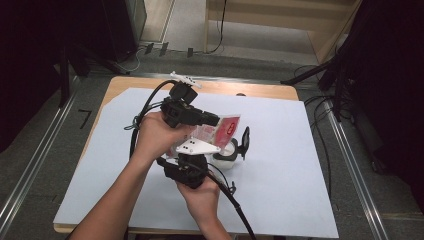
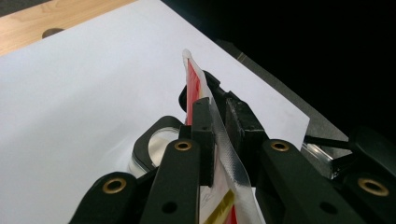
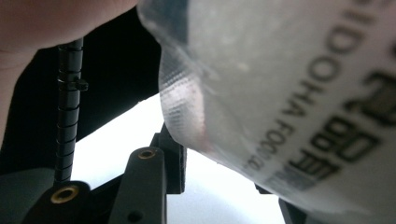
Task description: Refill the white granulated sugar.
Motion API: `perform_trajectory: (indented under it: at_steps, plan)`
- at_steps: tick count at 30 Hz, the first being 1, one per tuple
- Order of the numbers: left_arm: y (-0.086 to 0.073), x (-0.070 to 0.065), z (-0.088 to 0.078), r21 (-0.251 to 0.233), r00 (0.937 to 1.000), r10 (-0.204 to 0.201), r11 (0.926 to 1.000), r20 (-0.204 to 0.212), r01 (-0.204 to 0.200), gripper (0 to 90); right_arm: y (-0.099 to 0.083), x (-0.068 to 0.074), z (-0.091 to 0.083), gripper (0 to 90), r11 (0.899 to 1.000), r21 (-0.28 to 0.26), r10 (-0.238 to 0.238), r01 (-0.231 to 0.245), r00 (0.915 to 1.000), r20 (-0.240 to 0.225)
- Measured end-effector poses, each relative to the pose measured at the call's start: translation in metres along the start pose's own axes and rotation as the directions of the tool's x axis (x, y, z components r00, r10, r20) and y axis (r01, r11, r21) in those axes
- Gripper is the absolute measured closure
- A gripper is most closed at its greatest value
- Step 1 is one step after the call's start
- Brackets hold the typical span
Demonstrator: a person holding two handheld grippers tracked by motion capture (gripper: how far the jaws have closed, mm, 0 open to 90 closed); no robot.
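Sachet (image 2: 198, 84) of red and white plastic, with a clear crimped edge, stands on edge pinched in my left gripper (image 2: 217, 121) above the white sheet (image 1: 280, 165) on the worktop (image 1: 125, 82). My right gripper (image 3: 219, 182) sits under its printed side; grip unclear. Below: a black-rimmed white cup (image 1: 227, 152).
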State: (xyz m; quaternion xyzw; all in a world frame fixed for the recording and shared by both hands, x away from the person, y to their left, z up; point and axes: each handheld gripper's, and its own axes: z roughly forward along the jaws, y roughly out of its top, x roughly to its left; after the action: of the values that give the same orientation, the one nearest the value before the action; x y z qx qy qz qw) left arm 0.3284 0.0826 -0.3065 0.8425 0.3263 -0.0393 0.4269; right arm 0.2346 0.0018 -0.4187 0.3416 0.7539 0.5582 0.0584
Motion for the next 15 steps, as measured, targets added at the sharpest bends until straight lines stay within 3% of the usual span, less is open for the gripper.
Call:
perform_trajectory:
  at_steps: [15]
  plan:
    - [-0.0009,-0.0009,0.0062,-0.002,1.0,0.006,1.0,0.003,-0.006,83.1,-0.0047,-0.0027,0.0002,64.1,1.0,0.003,0.005,-0.005,0.9999,0.016]
